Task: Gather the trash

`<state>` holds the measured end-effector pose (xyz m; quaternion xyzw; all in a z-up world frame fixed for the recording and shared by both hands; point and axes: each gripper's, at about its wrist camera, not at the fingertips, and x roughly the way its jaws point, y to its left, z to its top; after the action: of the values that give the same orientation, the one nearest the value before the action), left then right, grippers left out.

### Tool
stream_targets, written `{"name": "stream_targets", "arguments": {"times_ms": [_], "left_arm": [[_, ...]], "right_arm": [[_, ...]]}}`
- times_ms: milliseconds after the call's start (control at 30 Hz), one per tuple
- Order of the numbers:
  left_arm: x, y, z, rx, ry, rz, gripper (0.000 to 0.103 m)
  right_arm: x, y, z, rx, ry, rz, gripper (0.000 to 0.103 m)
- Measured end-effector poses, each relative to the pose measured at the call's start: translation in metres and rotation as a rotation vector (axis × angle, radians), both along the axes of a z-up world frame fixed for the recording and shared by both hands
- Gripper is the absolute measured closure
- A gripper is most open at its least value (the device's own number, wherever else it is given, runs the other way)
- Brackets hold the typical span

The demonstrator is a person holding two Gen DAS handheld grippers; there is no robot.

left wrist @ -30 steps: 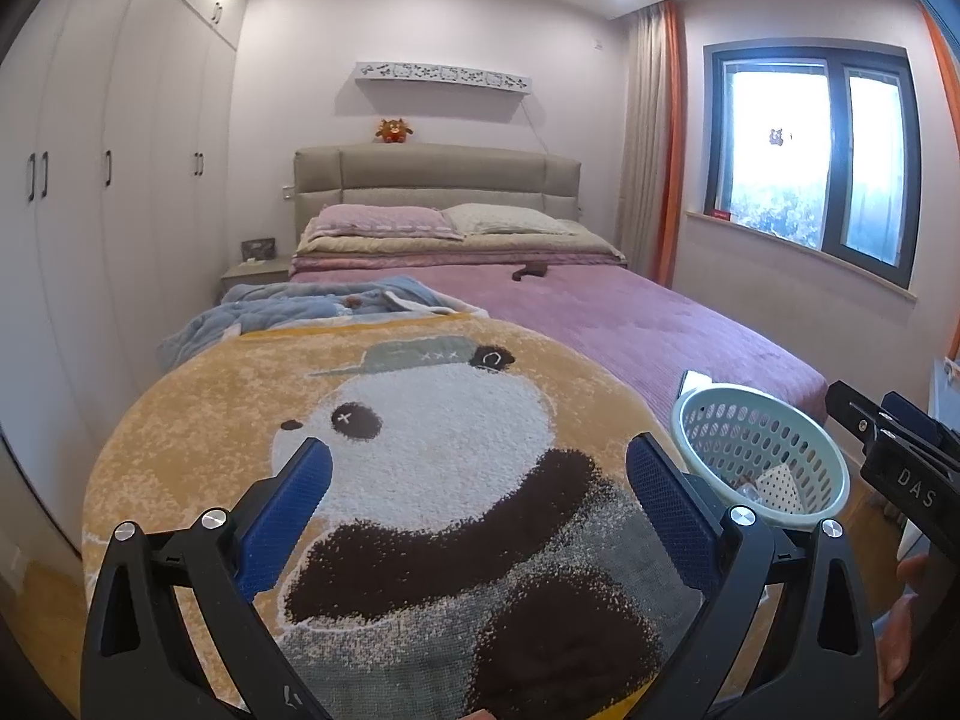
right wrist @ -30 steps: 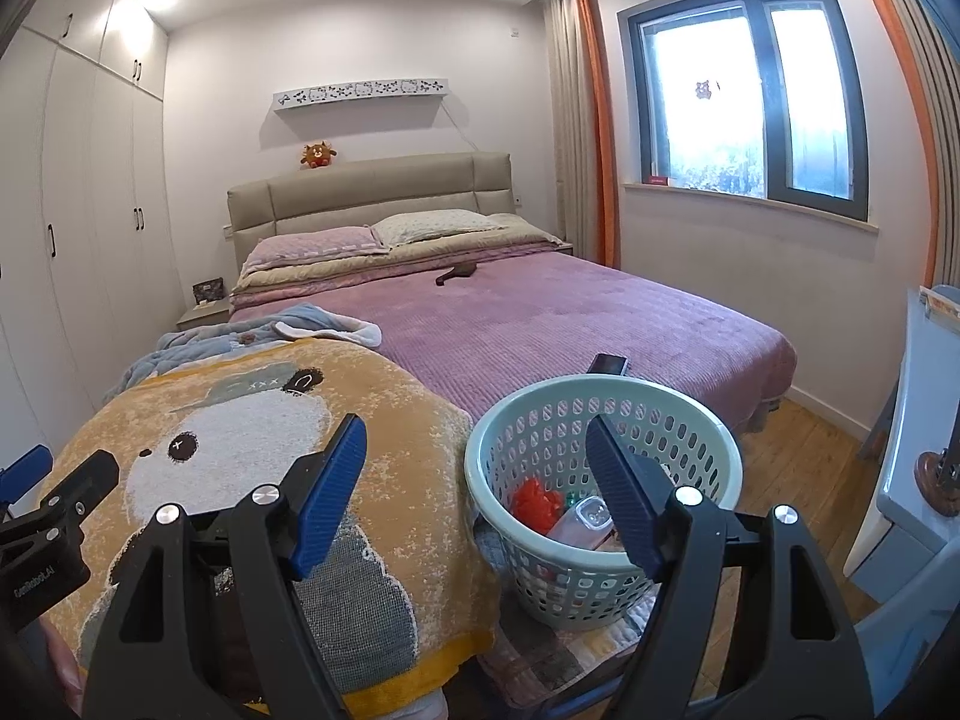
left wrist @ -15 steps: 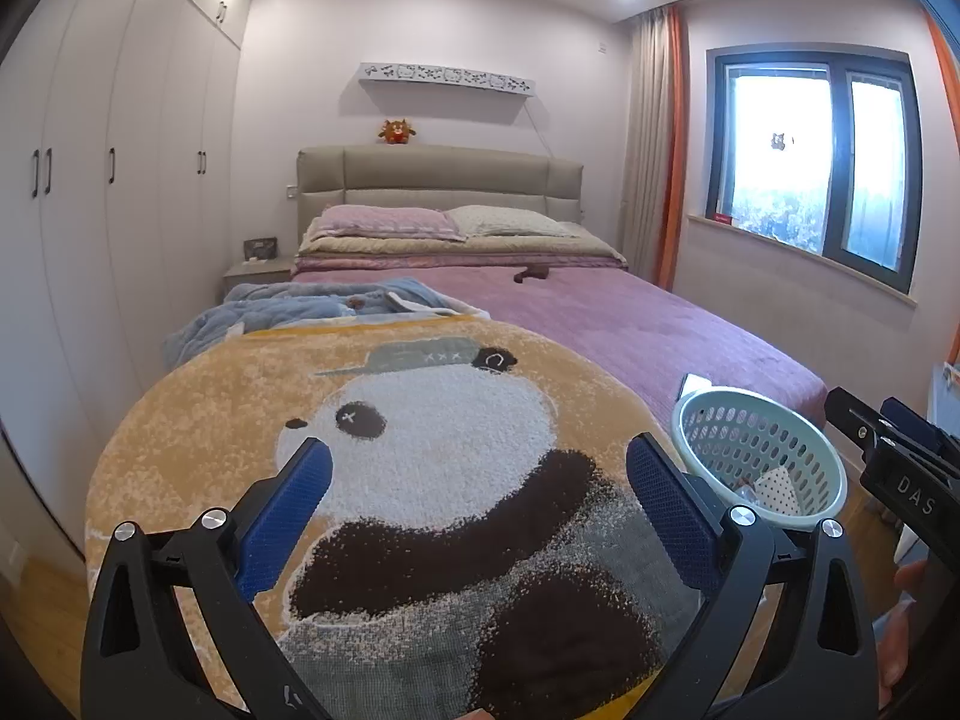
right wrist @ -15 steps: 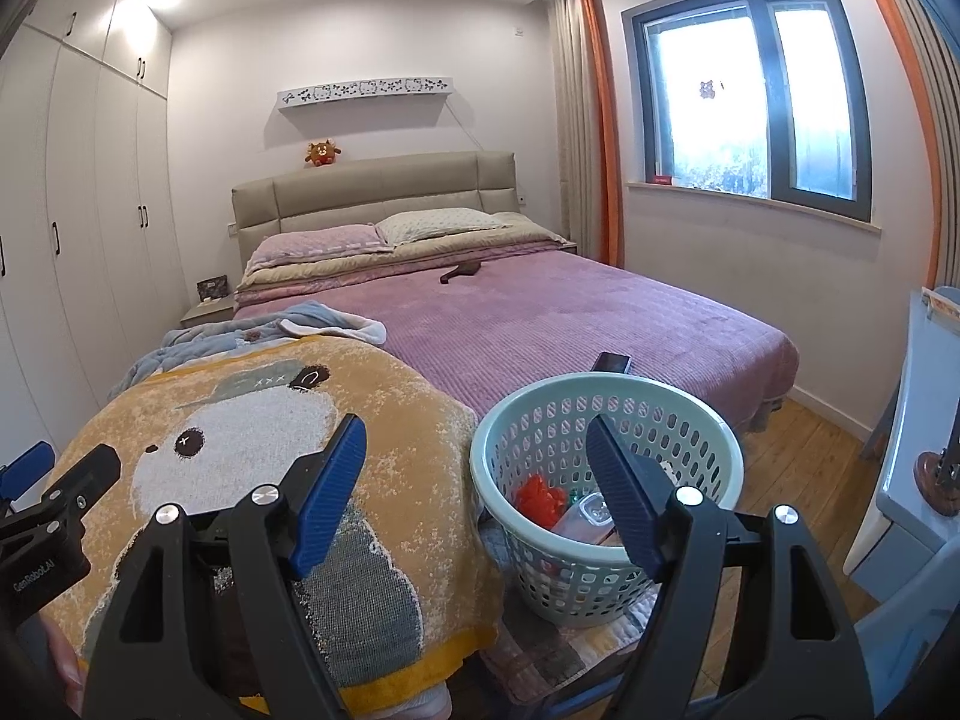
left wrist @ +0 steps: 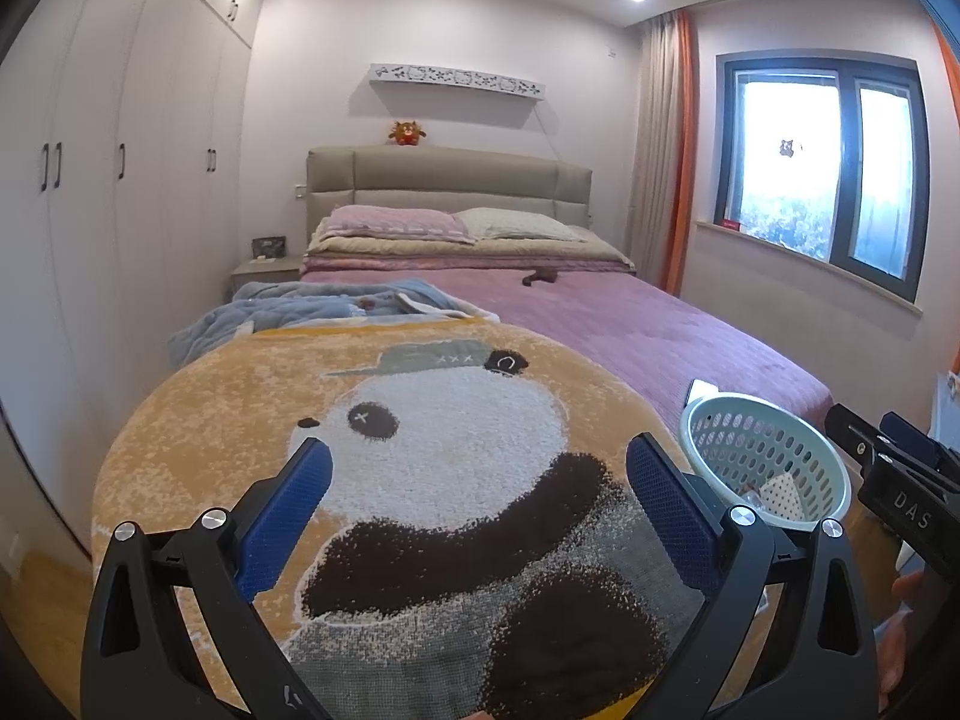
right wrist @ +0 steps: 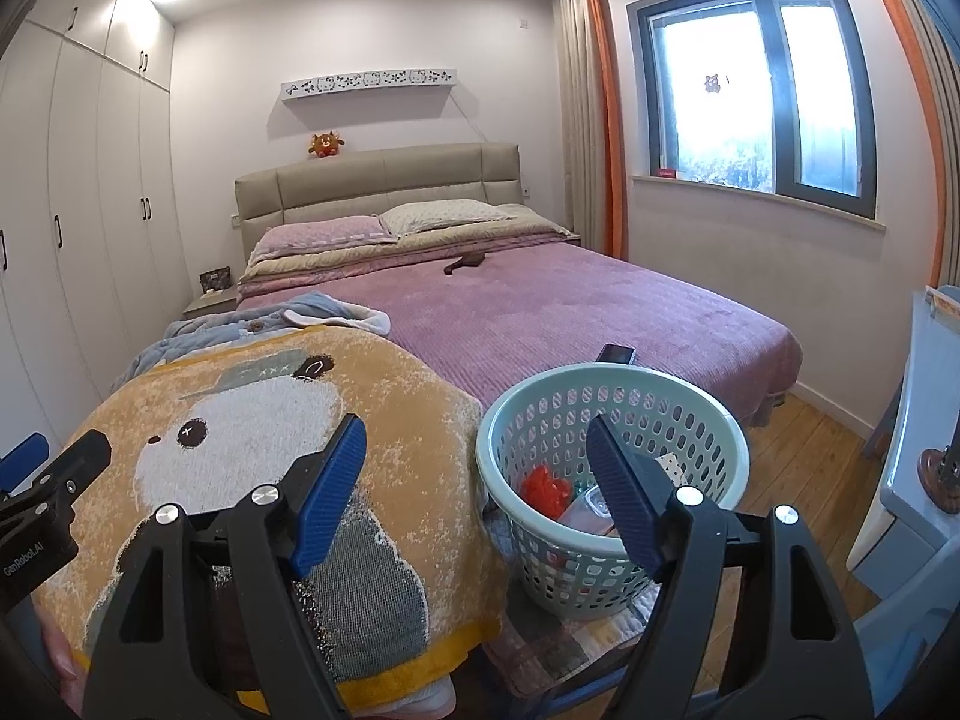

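Both grippers are empty and their blue pads stand wide apart. The left gripper point(left wrist: 478, 495) sits at the bottom of its frame, over a yellow panda blanket point(left wrist: 420, 450) that fills the middle. The right gripper point(right wrist: 477, 477) sits at the bottom of its frame too, with one finger in front of the blanket and the other in front of the green basket point(right wrist: 612, 378). The basket is in the lower middle of the right view, just beside the blanket, at the foot of the purple bed point(right wrist: 540, 312). It already holds some trash: a red crinkly thing point(right wrist: 543, 489) and a clear plastic box point(right wrist: 588, 507). No trash shows on the blanket in these views. A dark phone point(right wrist: 615, 354) lies on the bed just behind the basket, but it does not look like trash. A small brown thing point(right wrist: 465, 261) lies far up the bed near the pillows; it is too small to tell what it is. I think the step now is to look for the next piece of trash. To do it well, keep the pads apart, look slowly around the bed and floor, and choose the gripper that is nearer. Come down on the trash with one pad on each side, squeeze gently, then carry it over the basket before letting go.
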<state>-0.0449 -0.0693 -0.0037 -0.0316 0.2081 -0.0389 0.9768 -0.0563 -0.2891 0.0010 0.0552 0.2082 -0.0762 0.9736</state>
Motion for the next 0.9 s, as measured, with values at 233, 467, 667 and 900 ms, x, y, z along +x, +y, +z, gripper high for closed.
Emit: {"name": "stream_targets", "arguments": {"times_ms": [233,467,667,900], "left_arm": [[0.004,0.003,-0.004,0.005,0.01,0.024,0.008],[0.019,0.005,-0.012,0.02,0.034,0.041,0.008],[0.03,0.007,-0.018,0.04,0.043,0.055,0.008],[0.042,0.011,-0.026,0.053,0.062,0.081,0.008]], "right_arm": [[0.006,0.002,-0.004,0.002,0.013,0.004,0.031],[0.021,0.007,-0.012,0.0,0.034,0.019,0.031],[0.038,0.011,-0.02,0.013,0.054,0.038,0.029],[0.056,0.017,-0.032,0.02,0.079,0.056,0.027]]}}
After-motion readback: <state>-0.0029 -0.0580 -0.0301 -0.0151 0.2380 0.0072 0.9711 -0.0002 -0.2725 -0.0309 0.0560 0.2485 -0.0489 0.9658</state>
